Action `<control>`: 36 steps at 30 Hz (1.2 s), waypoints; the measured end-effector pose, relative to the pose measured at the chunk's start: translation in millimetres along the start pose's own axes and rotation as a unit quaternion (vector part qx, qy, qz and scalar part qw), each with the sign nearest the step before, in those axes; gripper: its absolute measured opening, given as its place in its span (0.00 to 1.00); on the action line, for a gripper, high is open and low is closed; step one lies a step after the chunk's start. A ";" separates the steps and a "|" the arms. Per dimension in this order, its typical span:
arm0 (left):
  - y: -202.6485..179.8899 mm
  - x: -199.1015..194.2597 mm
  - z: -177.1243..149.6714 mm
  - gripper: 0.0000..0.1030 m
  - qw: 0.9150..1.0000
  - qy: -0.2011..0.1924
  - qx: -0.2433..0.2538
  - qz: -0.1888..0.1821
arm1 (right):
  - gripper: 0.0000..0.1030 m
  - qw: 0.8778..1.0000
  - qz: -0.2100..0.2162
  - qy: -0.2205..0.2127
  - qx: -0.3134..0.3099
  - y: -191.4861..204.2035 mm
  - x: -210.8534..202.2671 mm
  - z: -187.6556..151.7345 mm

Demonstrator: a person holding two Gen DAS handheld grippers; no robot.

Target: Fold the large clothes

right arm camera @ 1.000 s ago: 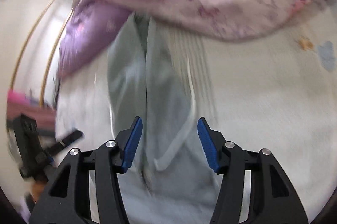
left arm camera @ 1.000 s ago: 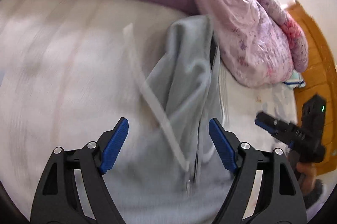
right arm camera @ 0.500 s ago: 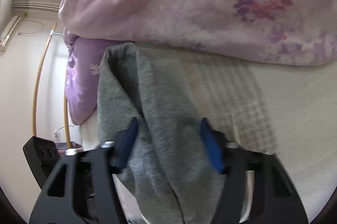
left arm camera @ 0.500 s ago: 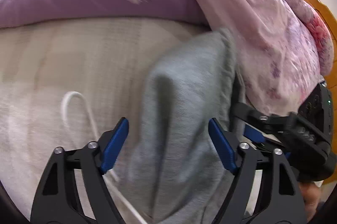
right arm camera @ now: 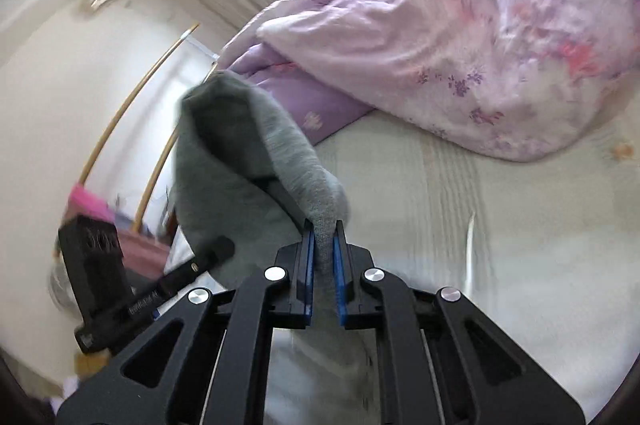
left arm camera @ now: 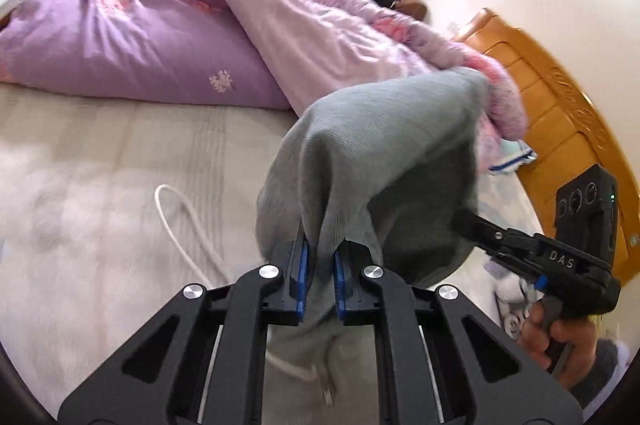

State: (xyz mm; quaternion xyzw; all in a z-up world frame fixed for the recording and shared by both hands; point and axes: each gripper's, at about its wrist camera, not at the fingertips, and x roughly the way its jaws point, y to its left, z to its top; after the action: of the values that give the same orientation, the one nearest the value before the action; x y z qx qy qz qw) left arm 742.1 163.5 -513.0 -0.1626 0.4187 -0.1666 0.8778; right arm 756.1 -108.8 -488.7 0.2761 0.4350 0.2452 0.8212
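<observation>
Both grippers, open over the flat garment a second ago, have closed on it and lifted it off the bed. Left gripper [left arm camera: 320, 275]: blue pads pinch a fold of the grey sweatshirt [left arm camera: 384, 153], which rises from the jaws and billows above the bed [left arm camera: 100, 185]. Right gripper [right arm camera: 323, 267]: jaws clamped on a narrow bunch of the same grey fabric [right arm camera: 240, 161], the cloth standing up and draping to its left. Each wrist view shows the other gripper alongside, touching the hanging cloth. A white drawstring [left arm camera: 180, 221] trails across the pale sheet. Behind lies a heaped lilac floral duvet [right arm camera: 460, 37], with a wooden headboard [left arm camera: 560, 113] at the right of the left view.
</observation>
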 end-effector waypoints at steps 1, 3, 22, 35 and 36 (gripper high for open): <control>-3.9 -16.2 -16.5 0.10 1.000 -0.004 0.002 -0.006 | 0.08 1.000 0.001 0.003 -0.001 9.8 -12.3 -18.0; -7.8 -42.5 -50.7 0.11 1.000 -0.005 -0.006 -0.014 | 0.08 1.000 -0.013 0.011 -0.015 19.8 -38.8 -57.6; 4.7 -145.3 -256.9 0.51 0.973 0.112 -0.198 0.039 | 0.18 0.978 -0.134 0.149 0.050 20.0 -108.7 -247.6; 20.2 -43.0 -287.2 0.65 0.941 0.237 -0.205 0.129 | 0.11 0.943 -0.153 0.268 0.121 -29.4 1.7 -289.3; 18.6 -48.5 -282.0 0.65 0.944 0.230 -0.206 0.118 | 0.14 0.945 -0.145 0.267 0.122 -25.9 -1.3 -282.5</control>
State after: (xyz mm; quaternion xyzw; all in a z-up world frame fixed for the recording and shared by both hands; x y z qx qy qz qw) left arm 493.7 159.7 -656.0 -0.2466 0.6509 -0.0043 0.7180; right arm 519.6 -60.6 -637.8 0.2326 0.7002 0.1335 0.6617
